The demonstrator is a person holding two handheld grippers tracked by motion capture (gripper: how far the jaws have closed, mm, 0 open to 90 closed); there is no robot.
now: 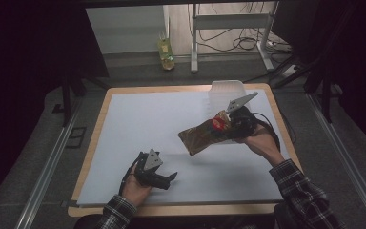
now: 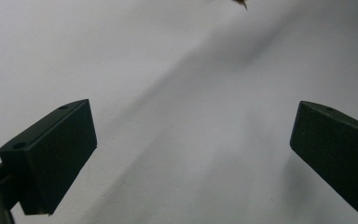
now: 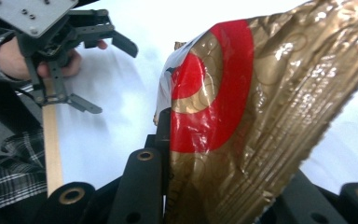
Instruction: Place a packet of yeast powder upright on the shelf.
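Observation:
A crinkled gold snack bag [image 1: 201,136] with a red ring [image 3: 214,88] on it hangs above the table's right half. My right gripper [image 1: 225,128] is shut on the bag's upper end. In the right gripper view the bag [image 3: 279,107] rises from between the black jaws of that gripper [image 3: 214,189]. My left gripper [image 1: 169,179] rests low near the front left of the white mat [image 1: 143,124], open and holding nothing. Its two black fingers [image 2: 51,154] stand wide apart over bare mat. The same gripper [image 3: 108,74] appears farther off in the right gripper view.
A clear plastic tub [image 1: 227,91] stands at the back of the table, just behind the right gripper. The mat covers a wooden table [image 1: 91,143] with dark floor around it. A yellow bottle [image 1: 166,53] and metal desk legs [image 1: 194,43] stand on the floor beyond.

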